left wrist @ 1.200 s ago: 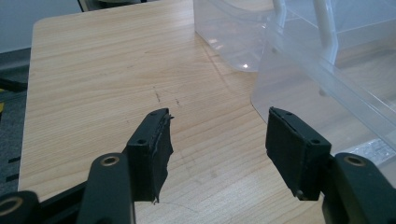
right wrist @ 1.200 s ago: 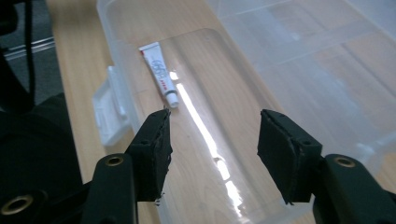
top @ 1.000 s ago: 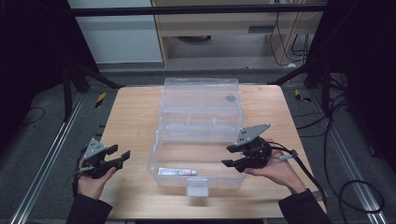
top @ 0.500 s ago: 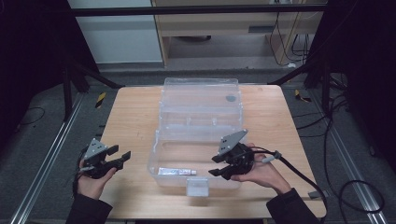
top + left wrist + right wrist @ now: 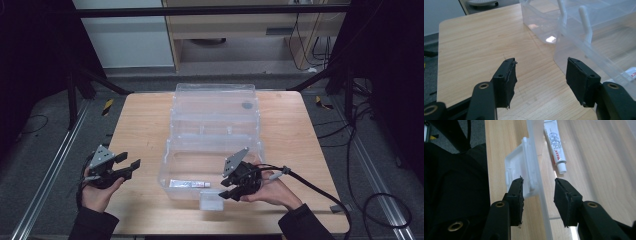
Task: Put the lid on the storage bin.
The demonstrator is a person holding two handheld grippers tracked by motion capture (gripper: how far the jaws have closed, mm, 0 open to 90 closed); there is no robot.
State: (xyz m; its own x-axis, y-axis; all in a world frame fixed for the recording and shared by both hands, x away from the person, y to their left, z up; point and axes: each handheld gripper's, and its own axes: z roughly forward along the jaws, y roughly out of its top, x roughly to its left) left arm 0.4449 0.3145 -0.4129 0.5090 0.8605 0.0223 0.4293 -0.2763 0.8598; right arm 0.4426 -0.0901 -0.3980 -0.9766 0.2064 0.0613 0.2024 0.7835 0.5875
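A clear plastic box stands in the middle of the wooden table, its lid folded open to the back. Inside, by the front wall, lies a white tube. My right gripper straddles the box's front wall beside the white latch. Its jaws have just been closing with the wall between them; a gap still shows on the inner side. My left gripper hovers open left of the box, with nothing between its jaws.
Metal frame rails run along the floor on both sides of the table. A thick cable trails from the right gripper over the table's right front corner. Bare wood lies left of the box.
My right gripper has moved left and down, from the box's right end to its front wall by the latch, and its jaws have narrowed. The left gripper has stayed put.
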